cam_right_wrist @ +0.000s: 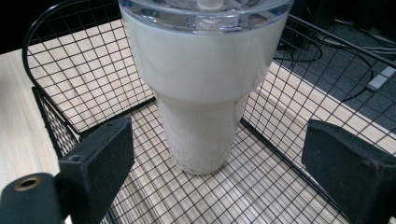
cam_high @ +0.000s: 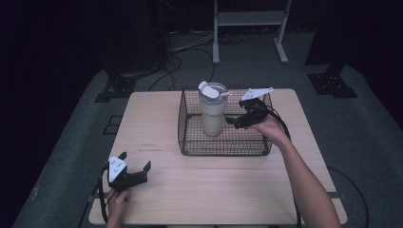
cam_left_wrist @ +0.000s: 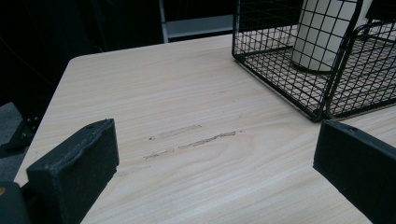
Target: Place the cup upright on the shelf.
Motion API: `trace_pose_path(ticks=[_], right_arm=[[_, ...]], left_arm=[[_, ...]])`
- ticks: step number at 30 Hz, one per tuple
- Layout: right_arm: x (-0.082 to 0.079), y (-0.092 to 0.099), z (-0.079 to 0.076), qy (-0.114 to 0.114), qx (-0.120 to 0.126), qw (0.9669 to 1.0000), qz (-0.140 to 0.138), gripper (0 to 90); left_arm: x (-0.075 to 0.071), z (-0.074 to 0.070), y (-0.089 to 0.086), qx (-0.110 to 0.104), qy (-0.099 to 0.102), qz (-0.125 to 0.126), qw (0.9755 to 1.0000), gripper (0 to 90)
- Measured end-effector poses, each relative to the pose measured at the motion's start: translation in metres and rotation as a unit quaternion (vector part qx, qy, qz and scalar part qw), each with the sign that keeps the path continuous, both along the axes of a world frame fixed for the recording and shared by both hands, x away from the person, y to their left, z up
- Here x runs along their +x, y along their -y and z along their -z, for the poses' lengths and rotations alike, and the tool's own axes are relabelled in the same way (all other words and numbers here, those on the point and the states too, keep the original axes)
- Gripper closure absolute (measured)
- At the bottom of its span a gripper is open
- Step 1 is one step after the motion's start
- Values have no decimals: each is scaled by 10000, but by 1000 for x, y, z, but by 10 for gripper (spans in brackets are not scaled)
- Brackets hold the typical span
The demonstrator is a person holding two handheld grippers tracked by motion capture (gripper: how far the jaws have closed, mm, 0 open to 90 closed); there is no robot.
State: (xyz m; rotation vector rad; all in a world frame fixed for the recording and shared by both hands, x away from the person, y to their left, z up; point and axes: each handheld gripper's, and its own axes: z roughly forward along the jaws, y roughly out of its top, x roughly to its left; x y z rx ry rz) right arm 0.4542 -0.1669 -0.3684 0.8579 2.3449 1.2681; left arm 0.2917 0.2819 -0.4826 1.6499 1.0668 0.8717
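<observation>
A cream tumbler (cam_high: 212, 113) with a clear lid stands upright in the left half of a black wire basket (cam_high: 190, 145) at the table's far middle. My right gripper (cam_high: 236, 121) is inside the basket just right of the tumbler, open, its jaws apart on either side of the cup's base without touching it. In the right gripper view the tumbler (cam_right_wrist: 205, 93) fills the centre between the jaws (cam_right_wrist: 219, 168). My left gripper (cam_high: 135, 162) rests open near the table's front left, holding nothing. The left gripper view shows bare wood between its jaws (cam_left_wrist: 215, 158), with the basket (cam_left_wrist: 275, 70) and tumbler (cam_left_wrist: 322, 37) at upper right.
The wooden table (cam_high: 209, 190) has scuff marks (cam_left_wrist: 194, 140) on its left half. Beyond the table lie cables and a white stand (cam_high: 249, 28) on grey floor. A black frame foot (cam_high: 116, 88) sits at the far left.
</observation>
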Motion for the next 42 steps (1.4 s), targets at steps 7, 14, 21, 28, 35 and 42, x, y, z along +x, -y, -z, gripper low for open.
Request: trace_pose_path(ticks=[7,14,21,28,35,42], right_arm=[[-8,6,-6,24,33,10000,21,88],[-17,12,-9,35,47,10000,7,88],[-27,15,-12,79,76,9999,-57,88],[-35,19,-10,69,57,9999,-99,88],[-46,23,-8,48,63,9998,-154,88],[-55,29,-6,48,52,9998,-182,88]], left_arm=[[0,0,0,6,-3,-1,10000,0],[0,0,0,18,-4,-8,10000,0],[0,0,1,24,-4,-10,10000,0],[1,0,1,22,-5,-12,10000,0],[1,0,0,34,-5,-16,10000,0],[1,0,1,23,-10,-19,10000,0]])
